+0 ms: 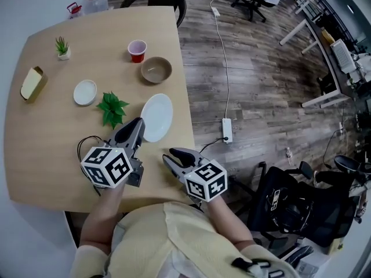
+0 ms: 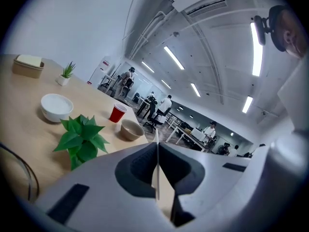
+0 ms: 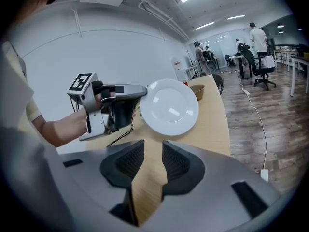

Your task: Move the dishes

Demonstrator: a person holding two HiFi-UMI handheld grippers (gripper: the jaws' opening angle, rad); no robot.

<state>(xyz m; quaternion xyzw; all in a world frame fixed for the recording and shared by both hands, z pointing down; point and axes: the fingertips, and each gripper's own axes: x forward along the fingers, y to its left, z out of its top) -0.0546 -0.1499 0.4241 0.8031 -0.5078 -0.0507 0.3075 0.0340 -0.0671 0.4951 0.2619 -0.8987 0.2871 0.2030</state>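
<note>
Left gripper (image 1: pixel 138 126) pinches the near rim of the white plate (image 1: pixel 157 117), jaws almost together, with the plate tilted up over the table (image 1: pixel 52 161). Right gripper (image 1: pixel 169 158) hovers just beside it, jaws narrowly apart and empty. Beyond are a green plant (image 1: pixel 112 108), a small white bowl (image 1: pixel 85 92), a brown bowl (image 1: pixel 156 69) and a red cup (image 1: pixel 137 50).

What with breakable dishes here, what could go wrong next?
1. The left gripper pinches the white plate by its rim alone, so it could slip or swing loose.
2. The plate is near the table edge, so a drop might reach the floor.
3. The green plant sits right beside that gripper and could be knocked.
</note>
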